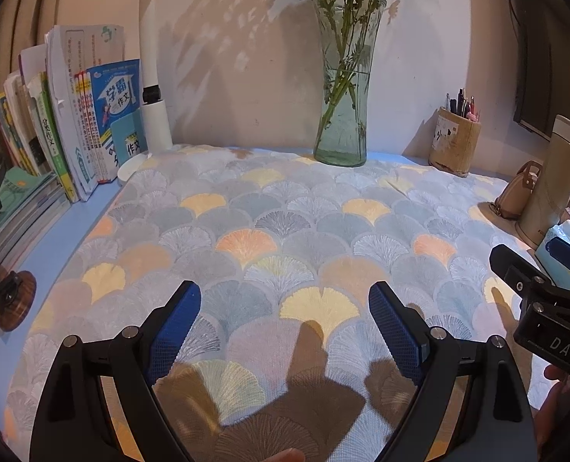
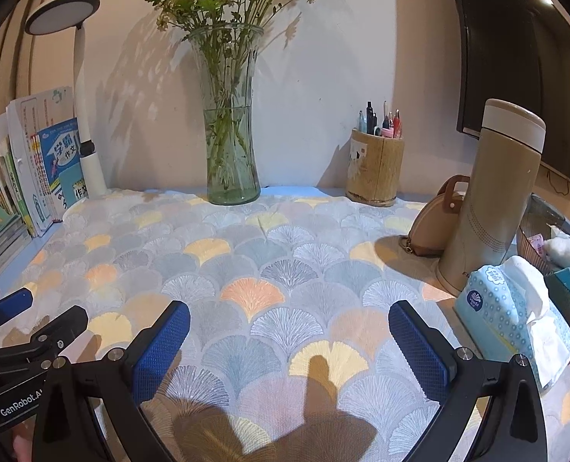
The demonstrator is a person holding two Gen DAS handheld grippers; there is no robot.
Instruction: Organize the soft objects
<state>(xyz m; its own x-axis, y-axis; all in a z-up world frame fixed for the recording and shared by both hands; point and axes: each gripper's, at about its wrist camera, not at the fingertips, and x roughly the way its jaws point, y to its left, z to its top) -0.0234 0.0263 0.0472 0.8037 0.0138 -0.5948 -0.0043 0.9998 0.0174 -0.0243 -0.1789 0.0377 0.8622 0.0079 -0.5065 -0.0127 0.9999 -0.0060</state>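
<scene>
Both the left gripper and right gripper are hovering with jaws spread, pinching nothing, above the patterned cloth. The tissue pack is sitting at the desk's right edge; light and squashy, it probably wants gripping across its sides.

A home study corner: schoolbooks along the worktop's left edge, desk lamp, flower vase, pen pot at the back.
</scene>
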